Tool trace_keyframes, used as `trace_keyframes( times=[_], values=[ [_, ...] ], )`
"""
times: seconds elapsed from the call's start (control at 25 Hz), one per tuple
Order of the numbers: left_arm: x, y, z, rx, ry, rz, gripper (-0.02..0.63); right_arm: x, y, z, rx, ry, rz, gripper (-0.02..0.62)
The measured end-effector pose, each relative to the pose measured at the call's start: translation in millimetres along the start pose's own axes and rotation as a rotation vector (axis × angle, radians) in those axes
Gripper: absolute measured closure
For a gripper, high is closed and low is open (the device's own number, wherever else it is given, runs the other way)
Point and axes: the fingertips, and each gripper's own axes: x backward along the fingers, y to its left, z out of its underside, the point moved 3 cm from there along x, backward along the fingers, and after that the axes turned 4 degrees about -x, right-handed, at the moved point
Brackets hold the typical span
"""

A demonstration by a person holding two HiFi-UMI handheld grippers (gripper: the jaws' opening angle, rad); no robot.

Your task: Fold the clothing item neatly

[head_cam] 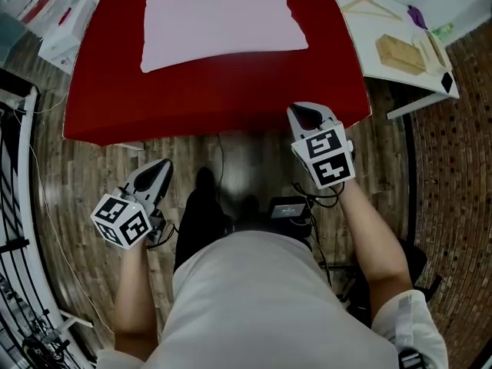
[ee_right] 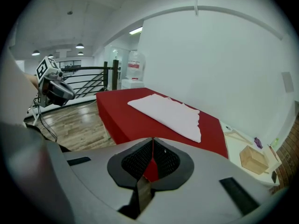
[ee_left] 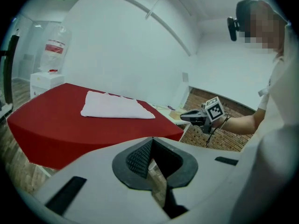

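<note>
Your left gripper [head_cam: 154, 177] and right gripper [head_cam: 310, 118] hang short of the red-topped table [head_cam: 215, 91], both with jaws pressed together on nothing. Beyond them, the pale pink cloth garment [head_cam: 219, 21] lies flat as a rough rectangle on the table's far half, and it looks already folded.

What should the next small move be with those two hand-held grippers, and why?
Probably reach both forward to the near edge of the white garment, opening the jaws. The left hand-held gripper and right hand-held gripper are shut on nothing, well back from the garment lying flat on the red table.
</note>
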Motion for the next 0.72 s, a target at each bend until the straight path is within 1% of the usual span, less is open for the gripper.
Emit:
trace_keyframes(
  times=[0.12, 0.2, 0.28, 0.36, 0.44, 0.6, 0.72],
  values=[
    [5.5, -10.1, 1.1, -0.007, 0.005, 0.053, 0.601, 13.4, 14.8, -8.0, -0.001, -0.019, -0.007, 0.578],
    [9.7, -12.2, -0.3, -0.012, -0.01, 0.08, 0.601, 20.9, 24.4, -12.7, -0.007, -0.027, -0.009, 0.578],
    [16.4, -9.2, -2.2, -0.005, -0.036, 0.077, 0.601, 25.7, 34.7, -17.4, -0.016, -0.031, -0.016, 0.578],
    [24.2, -3.6, -2.0, 0.011, -0.065, 0.053, 0.601, 29.8, 44.3, -22.2, -0.027, -0.038, -0.021, 0.578],
    [32.5, -2.4, 1.2, 0.023, -0.077, 0.049, 0.601, 35.0, 53.7, -25.6, -0.055, -0.046, -0.02, 0.578],
    [55.7, -5.8, 8.7, 0.073, -0.054, 0.139, 0.601, 44.0, 83.8, -32.8, -0.126, -0.049, -0.022, 0.578],
    [68.4, -2.4, 10.2, 0.077, -0.036, 0.177, 0.601, 48.2, 100.4, -41.6, -0.156, -0.05, -0.012, 0.578]
  ],
)
